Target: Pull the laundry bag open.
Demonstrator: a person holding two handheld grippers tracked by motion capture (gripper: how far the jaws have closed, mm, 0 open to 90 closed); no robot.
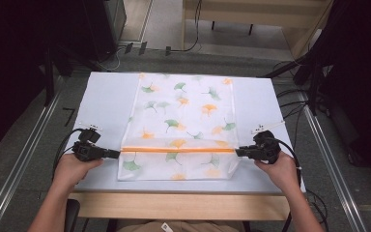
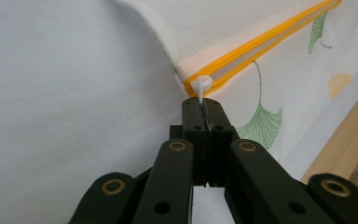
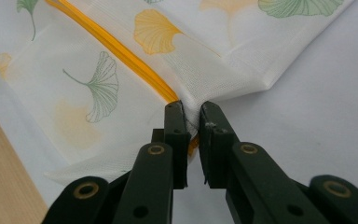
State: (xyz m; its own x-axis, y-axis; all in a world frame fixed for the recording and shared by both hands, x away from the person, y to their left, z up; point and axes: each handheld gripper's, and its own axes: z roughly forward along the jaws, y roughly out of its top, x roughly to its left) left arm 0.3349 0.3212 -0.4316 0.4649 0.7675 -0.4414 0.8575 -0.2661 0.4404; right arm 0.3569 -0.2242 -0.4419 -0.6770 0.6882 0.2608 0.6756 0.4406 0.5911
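Observation:
A white mesh bag (image 1: 183, 111) printed with green and orange ginkgo leaves lies flat on the white table (image 1: 104, 96). An orange zipper (image 1: 178, 150) runs across it near the front. At the zipper's left end my left gripper (image 1: 117, 153) is shut on the white zipper pull (image 2: 199, 86), its jaws pressed together (image 2: 204, 103). At the zipper's right end my right gripper (image 1: 237, 152) pinches the bag's edge. There the mesh fabric (image 3: 205, 79) bunches between its jaws (image 3: 192, 112). Both grippers lie low and point inward at each other.
The table's wooden front edge (image 1: 174, 203) runs below the bag. Metal rails (image 1: 24, 154) flank the table on both sides. Cables (image 1: 290, 96) trail over the floor at the right and behind. Dark equipment stands at the far left and right.

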